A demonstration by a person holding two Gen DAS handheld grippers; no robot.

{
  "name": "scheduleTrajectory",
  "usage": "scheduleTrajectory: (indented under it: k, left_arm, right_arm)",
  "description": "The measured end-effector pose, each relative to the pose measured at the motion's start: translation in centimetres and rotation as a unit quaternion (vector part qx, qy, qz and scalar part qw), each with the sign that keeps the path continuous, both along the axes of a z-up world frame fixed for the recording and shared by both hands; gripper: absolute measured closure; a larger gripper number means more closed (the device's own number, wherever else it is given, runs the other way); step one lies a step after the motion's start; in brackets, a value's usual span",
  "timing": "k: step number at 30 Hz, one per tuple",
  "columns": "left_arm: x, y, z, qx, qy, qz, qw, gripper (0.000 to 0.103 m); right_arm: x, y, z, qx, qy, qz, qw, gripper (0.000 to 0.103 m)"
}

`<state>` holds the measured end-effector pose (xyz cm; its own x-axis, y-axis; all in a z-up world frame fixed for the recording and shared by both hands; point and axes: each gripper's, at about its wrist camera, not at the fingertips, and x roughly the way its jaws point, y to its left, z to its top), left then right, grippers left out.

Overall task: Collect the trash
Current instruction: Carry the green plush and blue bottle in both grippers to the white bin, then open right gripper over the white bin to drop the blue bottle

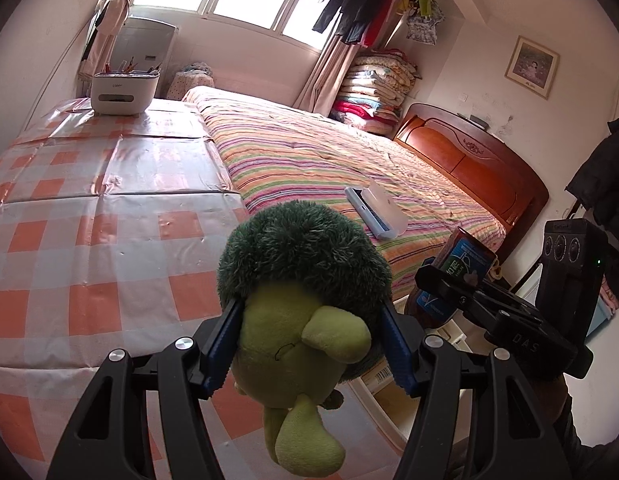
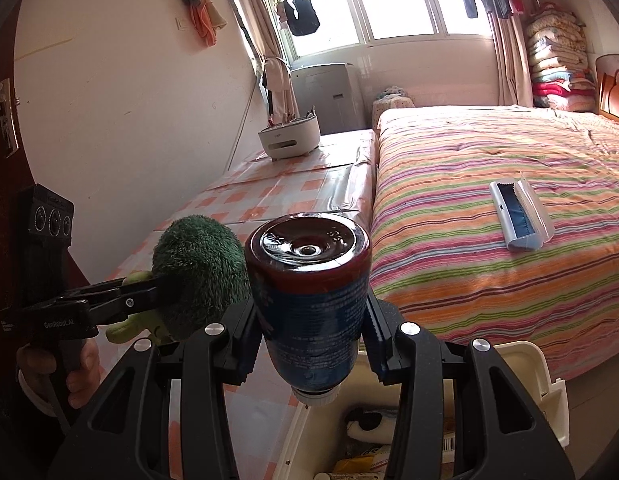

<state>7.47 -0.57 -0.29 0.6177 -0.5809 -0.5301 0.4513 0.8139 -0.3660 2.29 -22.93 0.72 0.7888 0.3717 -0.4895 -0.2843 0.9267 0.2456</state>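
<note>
My left gripper [image 1: 309, 312] is shut on a plush broccoli toy [image 1: 301, 260] with a dark green fuzzy head and a yellow-green body, and its blue pads [image 1: 221, 352] press on both sides. The right wrist view shows the same toy [image 2: 197, 268] in the left gripper [image 2: 149, 292], held by a hand [image 2: 81, 364]. My right gripper [image 2: 309, 316] is shut on a dark bottle [image 2: 309, 280] with a blue label, its base pointing away and its white cap toward the camera. In the left wrist view that bottle [image 1: 465, 256] and the right gripper [image 1: 441, 284] are at the right.
A white bin [image 2: 549, 392] with packaging inside sits open just below the bottle. A table with an orange checked cloth [image 1: 89, 240] carries a white organiser [image 1: 123, 92]. A bed with a striped cover [image 1: 329, 152] holds a white and blue brush case [image 1: 377, 212].
</note>
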Motion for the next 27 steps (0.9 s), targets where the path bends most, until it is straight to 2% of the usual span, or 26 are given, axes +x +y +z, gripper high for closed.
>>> scheduleTrajectory:
  k: [14, 17, 20, 27]
  left_arm:
    - [-1.0, -3.5, 0.1, 0.001, -0.001, -0.04, 0.9992, 0.041]
    - [-1.1, -4.3, -0.1, 0.001, 0.001, -0.047, 0.9989, 0.041]
    - [-1.1, -5.1, -0.2, 0.001, 0.003, -0.053, 0.9986, 0.041]
    - [-1.5, -6.9, -0.2, -0.008, 0.004, -0.069, 0.9976, 0.041]
  right_arm:
    - [-2.9, -4.2, -0.7, 0.013, -0.005, -0.076, 0.997, 0.06]
    - [-3.4, -5.3, -0.9, 0.026, -0.002, -0.094, 0.995, 0.055]
    - [-4.0, -6.4, -0.8, 0.043, -0.01, -0.112, 0.993, 0.033]
    - [-5.4, -8.2, -0.4, 0.073, -0.035, -0.141, 0.987, 0.032]
